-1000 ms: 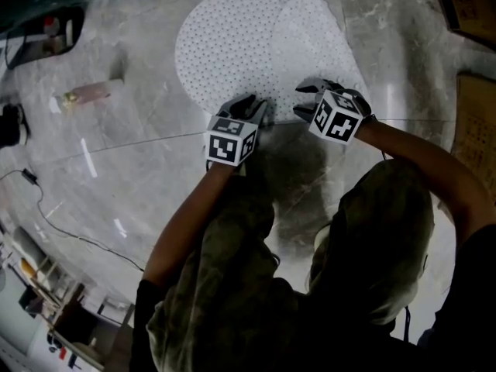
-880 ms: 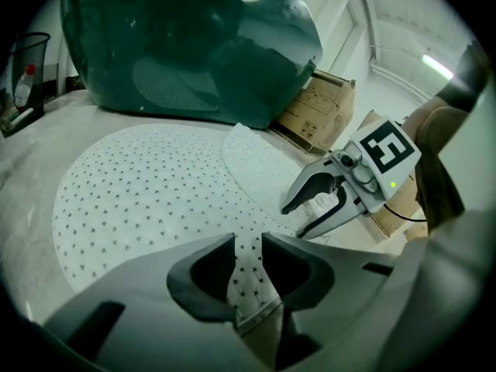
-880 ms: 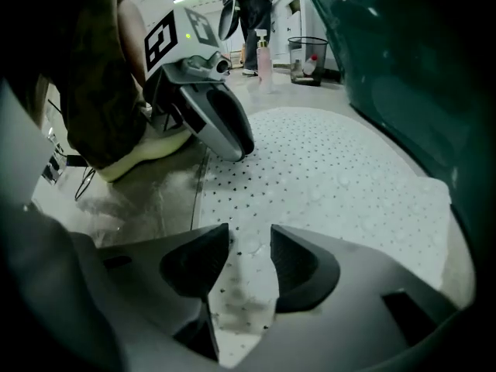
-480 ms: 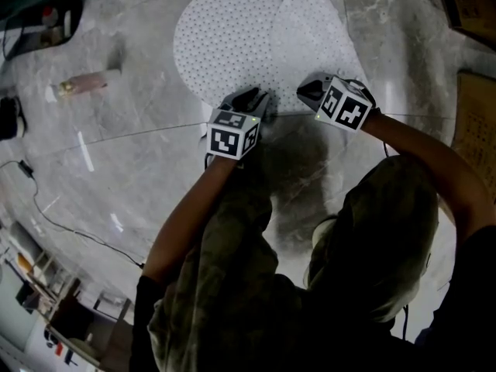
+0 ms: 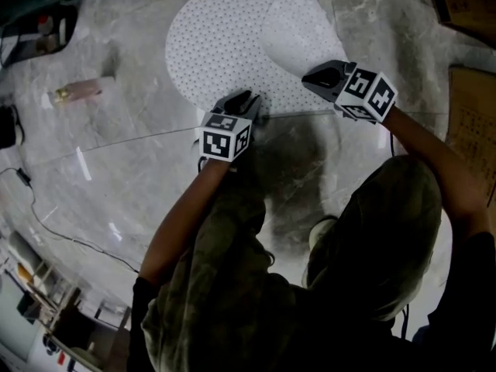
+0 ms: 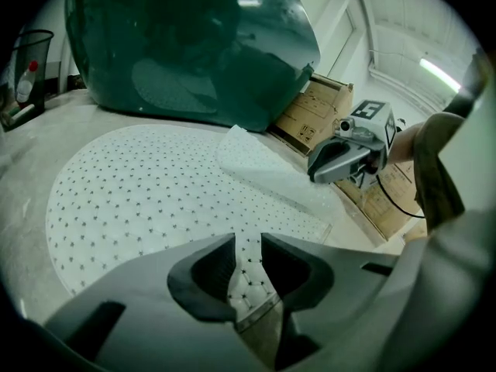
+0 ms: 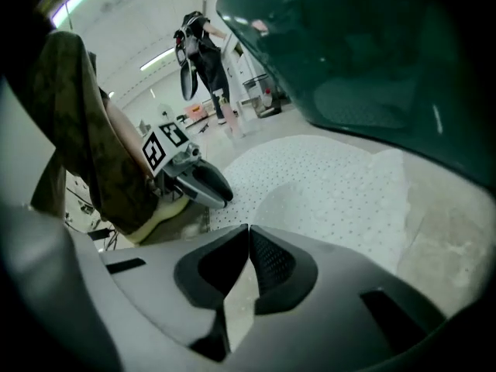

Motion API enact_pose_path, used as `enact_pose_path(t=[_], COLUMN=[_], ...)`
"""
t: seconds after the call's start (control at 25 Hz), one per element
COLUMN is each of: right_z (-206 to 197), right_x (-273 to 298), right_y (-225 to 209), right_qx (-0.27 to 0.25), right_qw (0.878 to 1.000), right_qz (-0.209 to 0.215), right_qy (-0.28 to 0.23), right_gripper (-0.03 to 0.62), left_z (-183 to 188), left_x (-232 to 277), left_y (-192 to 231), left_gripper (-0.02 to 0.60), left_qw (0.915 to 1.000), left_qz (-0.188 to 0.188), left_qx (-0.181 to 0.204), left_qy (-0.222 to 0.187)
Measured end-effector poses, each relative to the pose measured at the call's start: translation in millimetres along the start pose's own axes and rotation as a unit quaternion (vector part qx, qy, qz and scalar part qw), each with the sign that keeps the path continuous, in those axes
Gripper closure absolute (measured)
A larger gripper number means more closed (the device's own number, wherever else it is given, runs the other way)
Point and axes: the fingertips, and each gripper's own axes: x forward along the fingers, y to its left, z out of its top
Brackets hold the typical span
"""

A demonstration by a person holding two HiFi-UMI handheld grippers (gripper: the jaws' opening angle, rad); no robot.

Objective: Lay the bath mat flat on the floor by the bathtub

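The white dotted bath mat (image 5: 225, 45) lies on the marble floor beside the dark green bathtub (image 6: 194, 45). Its right part is folded over onto itself as a flap (image 5: 298, 33). My left gripper (image 5: 249, 99) is shut on the mat's near edge, which shows between the jaws in the left gripper view (image 6: 248, 239). My right gripper (image 5: 310, 76) is shut on the flap's edge and holds it a little above the mat. In the right gripper view (image 7: 249, 229) the jaws meet, with a pale strip of mat pinched between them.
A pinkish bottle (image 5: 74, 91) lies on the floor at the left. A black cable (image 5: 46, 215) runs over the tiles. Cardboard boxes (image 5: 473, 122) stand at the right. A black mesh bin (image 6: 27, 68) stands by the tub. The person's knees are just behind the grippers.
The right gripper has closed on the flap's edge and moved right and away from the left gripper, lifting the flap. The left gripper keeps its hold in about the same place.
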Motion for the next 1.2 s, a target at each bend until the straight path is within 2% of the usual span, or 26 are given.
enact_pose_path(t=[0.12, 0.24, 0.32, 0.44, 0.64, 0.88, 1.08, 1.2], right_z=[9, 1, -13, -35, -67, -119, -170, -192], right_x=[-38, -74, -96, -131, -175, -189, -196, -201], right_y=[-12, -34, -51, -72, -108, -161, -204, -220], right_qx=[0.046, 0.09, 0.123, 0.174, 0.218, 0.257, 0.314, 0.34], right_qw=[0.997, 0.988, 0.977, 0.957, 0.925, 0.898, 0.859, 0.834], right_qz=[-0.013, -0.061, -0.093, -0.128, -0.191, -0.271, -0.363, -0.408], right_qy=[-0.056, -0.111, -0.145, -0.192, -0.245, -0.231, -0.18, -0.149], right_gripper=[0.566, 0.566, 0.566, 0.566, 0.565, 0.565, 0.565, 0.565], left_z=[0, 6, 9, 10, 13, 12, 13, 13], left_x=[5, 9, 12, 18, 25, 28, 28, 27], left_y=[-1, 5, 7, 2, -2, -2, -3, -3], left_gripper=[0.465, 0.468, 0.468, 0.468, 0.468, 0.468, 0.468, 0.468], left_qw=[1.0, 0.9993, 0.9991, 0.9997, 0.9997, 0.9998, 0.9998, 0.9998], left_qz=[-0.001, -0.006, -0.005, -0.008, -0.016, -0.013, -0.011, -0.008], left_qx=[-0.002, -0.032, -0.038, -0.019, -0.017, -0.013, 0.015, 0.018], left_qy=[-0.003, -0.016, -0.019, -0.01, -0.003, -0.002, 0.003, 0.005])
